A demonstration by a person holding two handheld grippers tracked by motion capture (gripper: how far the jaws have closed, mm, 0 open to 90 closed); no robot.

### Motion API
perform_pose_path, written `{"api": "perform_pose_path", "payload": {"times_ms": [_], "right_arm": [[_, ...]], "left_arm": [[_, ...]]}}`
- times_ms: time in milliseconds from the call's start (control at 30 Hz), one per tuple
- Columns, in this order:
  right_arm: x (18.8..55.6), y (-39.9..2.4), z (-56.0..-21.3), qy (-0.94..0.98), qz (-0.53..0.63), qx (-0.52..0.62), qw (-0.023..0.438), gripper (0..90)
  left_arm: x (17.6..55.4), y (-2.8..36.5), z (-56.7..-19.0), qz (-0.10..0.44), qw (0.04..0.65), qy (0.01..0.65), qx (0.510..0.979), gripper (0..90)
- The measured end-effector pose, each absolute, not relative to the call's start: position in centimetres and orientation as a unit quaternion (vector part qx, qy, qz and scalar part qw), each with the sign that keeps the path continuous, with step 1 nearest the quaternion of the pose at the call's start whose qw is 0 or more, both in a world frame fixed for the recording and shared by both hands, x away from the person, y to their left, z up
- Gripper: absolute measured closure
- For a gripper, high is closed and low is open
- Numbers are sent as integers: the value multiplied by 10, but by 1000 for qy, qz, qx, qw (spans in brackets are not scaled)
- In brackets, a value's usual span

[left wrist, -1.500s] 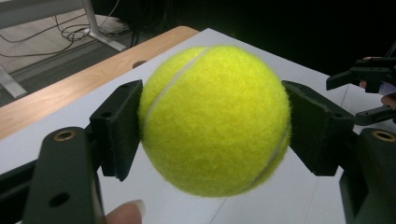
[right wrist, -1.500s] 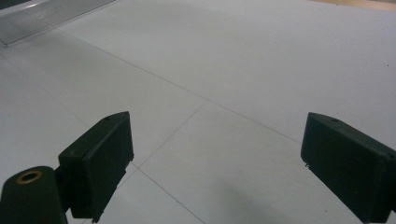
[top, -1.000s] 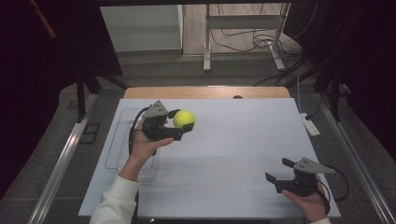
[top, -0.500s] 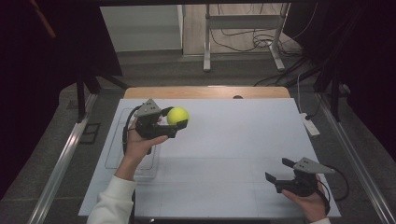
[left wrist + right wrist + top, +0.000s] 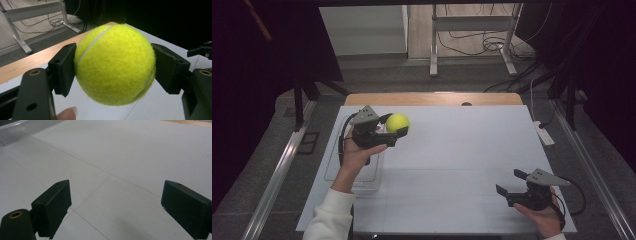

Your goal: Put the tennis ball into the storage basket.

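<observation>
Shifted left: fuzzy yellow-green tennis ball (image 5: 114, 63), white seam.

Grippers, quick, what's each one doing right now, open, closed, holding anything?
Left gripper: closed on the tennis ball, held above the table.
Right gripper: open, holding nothing, over the white table surface.
</observation>
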State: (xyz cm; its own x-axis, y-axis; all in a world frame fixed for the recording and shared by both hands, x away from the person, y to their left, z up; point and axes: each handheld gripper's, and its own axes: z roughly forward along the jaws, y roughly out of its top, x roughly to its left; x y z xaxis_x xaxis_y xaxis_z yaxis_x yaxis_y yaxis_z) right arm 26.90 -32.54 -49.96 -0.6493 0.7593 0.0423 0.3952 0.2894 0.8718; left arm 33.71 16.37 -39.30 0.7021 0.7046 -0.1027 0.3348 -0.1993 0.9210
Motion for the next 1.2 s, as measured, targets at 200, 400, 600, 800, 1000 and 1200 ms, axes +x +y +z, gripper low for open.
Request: {"api": "perform_pose_path", "payload": {"times_ms": [200,400,600,800,1000,1200], "right_arm": [[269,-325,-500,779,466,370,195,92],[269,-325,-500,780,466,370,195,92],[269,-325,-500,780,465,370,195,92],[269,-325,-500,780,465,370,195,92],[269,-325,-500,780,465,370,195,92],[269,-325,-500,780,465,370,196,92]], "left_arm": [[338,168,-394,183,525,352,753,267],[339,172,-394,188,523,358,751,267],[341,175,-396,191,519,363,750,267],[341,177,-397,195,516,367,749,267],[343,181,-399,199,512,374,747,267],[345,186,-401,205,507,382,745,267]]}}
